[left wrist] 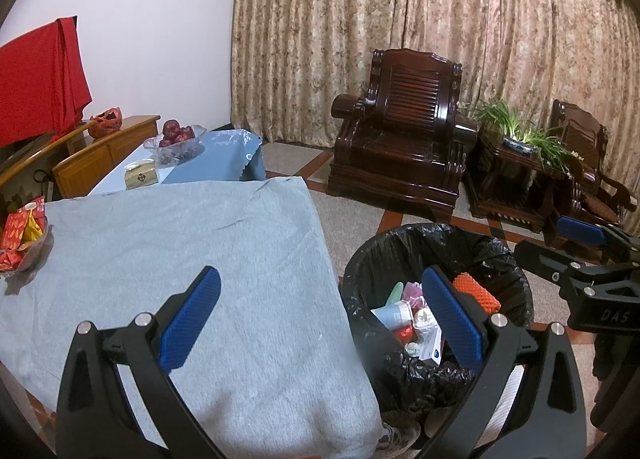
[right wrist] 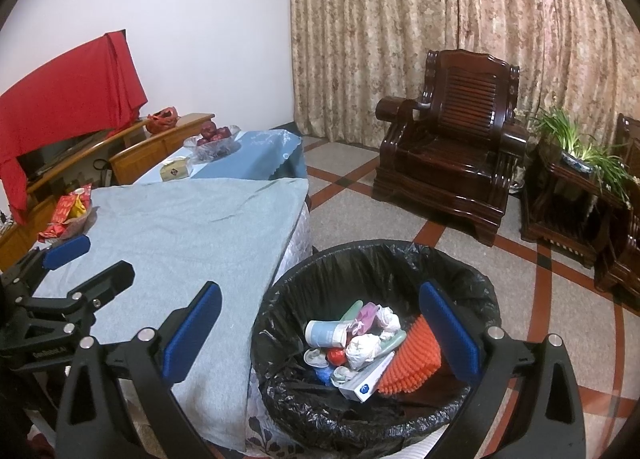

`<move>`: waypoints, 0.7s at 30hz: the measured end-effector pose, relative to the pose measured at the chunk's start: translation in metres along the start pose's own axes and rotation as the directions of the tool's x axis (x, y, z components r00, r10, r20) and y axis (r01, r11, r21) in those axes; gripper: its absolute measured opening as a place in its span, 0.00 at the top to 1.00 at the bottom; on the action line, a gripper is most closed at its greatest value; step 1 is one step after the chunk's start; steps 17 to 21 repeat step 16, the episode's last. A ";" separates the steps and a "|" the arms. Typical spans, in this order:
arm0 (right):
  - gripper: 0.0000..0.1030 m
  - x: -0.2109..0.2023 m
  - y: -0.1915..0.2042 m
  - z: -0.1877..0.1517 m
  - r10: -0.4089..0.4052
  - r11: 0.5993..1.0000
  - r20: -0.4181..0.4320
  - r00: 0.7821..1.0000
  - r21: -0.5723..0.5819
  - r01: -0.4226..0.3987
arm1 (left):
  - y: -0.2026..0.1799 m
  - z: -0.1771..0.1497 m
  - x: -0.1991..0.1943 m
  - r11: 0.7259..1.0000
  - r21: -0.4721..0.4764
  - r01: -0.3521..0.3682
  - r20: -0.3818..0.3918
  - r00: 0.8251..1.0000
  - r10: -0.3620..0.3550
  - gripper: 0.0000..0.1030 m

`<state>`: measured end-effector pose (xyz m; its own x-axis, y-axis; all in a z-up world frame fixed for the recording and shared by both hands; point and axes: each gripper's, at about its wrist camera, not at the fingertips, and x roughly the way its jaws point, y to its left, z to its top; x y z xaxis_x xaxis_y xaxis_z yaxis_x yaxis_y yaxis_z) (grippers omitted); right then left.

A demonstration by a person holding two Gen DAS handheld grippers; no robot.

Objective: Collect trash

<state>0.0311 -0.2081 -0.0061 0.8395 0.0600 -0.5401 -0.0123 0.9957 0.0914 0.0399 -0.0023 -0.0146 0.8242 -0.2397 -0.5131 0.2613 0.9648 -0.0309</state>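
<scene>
A bin lined with a black bag (left wrist: 400,233) (right wrist: 360,251) stands on the floor at the right of the grey-clothed table (left wrist: 180,239) (right wrist: 180,227). Inside lie an orange spiky piece (right wrist: 412,359) (left wrist: 478,291), a pale blue cup (right wrist: 324,333) (left wrist: 394,315), crumpled white tissue (right wrist: 362,349), a white box (right wrist: 366,379) and other scraps. My left gripper (left wrist: 324,319) (right wrist: 90,263) is open and holds nothing, spanning the table's corner and the bin. My right gripper (right wrist: 322,339) (left wrist: 560,245) hangs open over the bin, also with nothing in it.
A bowl of red snack packets (left wrist: 24,235) (right wrist: 72,215) sits at the table's left edge. Beyond are a tissue box (left wrist: 141,175), a fruit bowl (left wrist: 176,139), a dark wooden armchair (right wrist: 448,147), a plant stand (right wrist: 576,187) and a tiled floor (right wrist: 540,319).
</scene>
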 end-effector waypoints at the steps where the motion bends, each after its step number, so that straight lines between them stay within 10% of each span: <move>1: 0.06 0.000 0.000 0.000 0.000 1.000 0.000 1.000 0.000 0.000 | 0.001 -0.003 0.000 1.000 -0.001 0.000 -0.002 1.000 0.000 0.05; 21: 0.06 0.001 -0.003 -0.002 0.000 1.000 -0.007 1.000 0.003 0.000 | -0.004 -0.012 0.001 1.000 -0.004 0.002 -0.012 1.000 -0.002 0.05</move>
